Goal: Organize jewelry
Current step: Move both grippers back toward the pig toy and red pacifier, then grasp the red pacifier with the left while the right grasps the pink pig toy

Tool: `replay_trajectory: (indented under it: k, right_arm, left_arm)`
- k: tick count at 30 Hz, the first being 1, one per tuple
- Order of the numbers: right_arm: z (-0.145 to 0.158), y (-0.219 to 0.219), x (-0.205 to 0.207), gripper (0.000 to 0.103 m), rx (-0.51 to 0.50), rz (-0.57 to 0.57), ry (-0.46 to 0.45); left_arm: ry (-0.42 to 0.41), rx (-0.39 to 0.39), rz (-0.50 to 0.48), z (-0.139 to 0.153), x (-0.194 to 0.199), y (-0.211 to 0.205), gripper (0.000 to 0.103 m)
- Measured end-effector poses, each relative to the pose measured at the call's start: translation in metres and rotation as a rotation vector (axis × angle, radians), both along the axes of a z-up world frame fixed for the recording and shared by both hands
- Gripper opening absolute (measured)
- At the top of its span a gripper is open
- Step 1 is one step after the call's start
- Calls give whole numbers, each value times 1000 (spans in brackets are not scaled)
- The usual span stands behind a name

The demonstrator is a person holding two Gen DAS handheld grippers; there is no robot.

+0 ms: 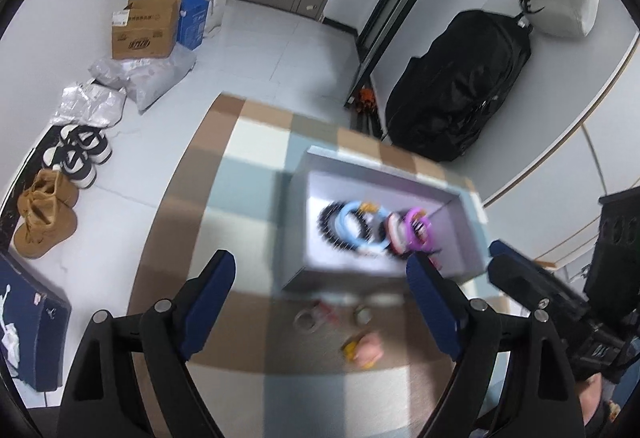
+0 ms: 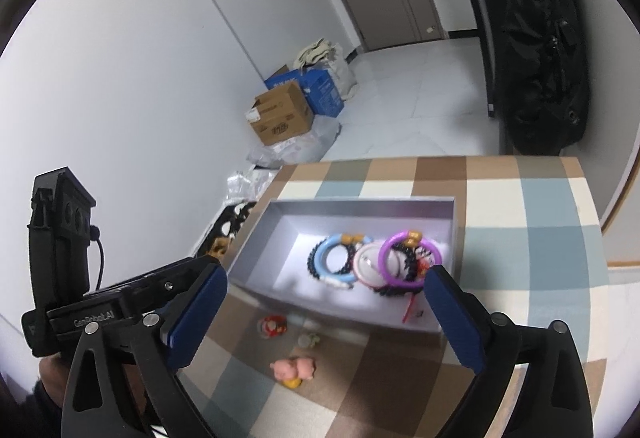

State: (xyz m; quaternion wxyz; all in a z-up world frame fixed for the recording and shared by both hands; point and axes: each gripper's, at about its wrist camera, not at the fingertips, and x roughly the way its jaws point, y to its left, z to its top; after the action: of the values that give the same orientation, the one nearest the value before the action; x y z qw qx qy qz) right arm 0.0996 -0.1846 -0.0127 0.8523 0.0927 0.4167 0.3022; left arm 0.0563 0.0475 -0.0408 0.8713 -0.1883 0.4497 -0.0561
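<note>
Looks like the sorting is mostly done: the grey box (image 2: 276, 214) on the checked bench (image 2: 520, 238) already holds the blue bracelet (image 2: 334, 258), the purple bracelet (image 2: 408, 260) and some dark beaded ones. Both the left tongs (image 1: 320, 302) and the right tongs (image 2: 326, 312) hang wide open over the bench with nothing between them. Three small bits sit loose just in front of the box: a pink pig charm (image 2: 294, 368), a red trinket (image 2: 272, 326) and a pale one (image 2: 308, 339). Next move is probably dropping onto one of those, and they're tiny, so the tongs need to close low and centred.
</note>
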Motion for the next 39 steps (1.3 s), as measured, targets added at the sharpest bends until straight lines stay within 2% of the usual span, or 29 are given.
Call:
replay_trajectory:
  k: [4, 8, 11, 17, 20, 22, 24, 26, 28, 30, 32, 39]
  right_arm:
    - [-4, 4, -8, 101, -21, 14, 5]
    - [-7, 7, -14, 102, -44, 30, 0]
    - [-6, 8, -18, 102, -69, 40, -20]
    - [-3, 3, -20, 102, -63, 33, -28]
    - [-4, 2, -19, 102, -62, 34, -19]
    - [-4, 2, -20, 102, -67, 37, -22]
    - [-3, 3, -21, 102, -70, 42, -25]
    - [-3, 3, -23, 102, -74, 46, -30]
    - [-3, 3, -24, 102, -76, 49, -35]
    - [-3, 2, -26, 102, -73, 51, -32]
    - [-5, 2, -27, 102, -70, 53, -27]
    - [-6, 2, -32, 102, -81, 61, -26]
  left_arm:
    - [39, -29, 1, -9, -6, 5, 84]
    - [87, -8, 1, -20, -3, 3, 84]
    - [140, -65, -5, -34, 0, 2, 84]
    - [182, -28, -13, -46, 2, -6, 83]
    - [187, -27, -13, -47, 2, -6, 76]
    - [182, -28, -6, -46, 2, -6, 75]
    - [186, -45, -9, -46, 4, -7, 65]
    - [193, -57, -10, -47, 6, -8, 62]
    - [195, -62, -9, -47, 7, -10, 54]
    - [210, -91, -14, -50, 9, -11, 34]
    - [217, -74, -17, -50, 9, -12, 25]
    - [233, -91, -18, -49, 10, -11, 25]
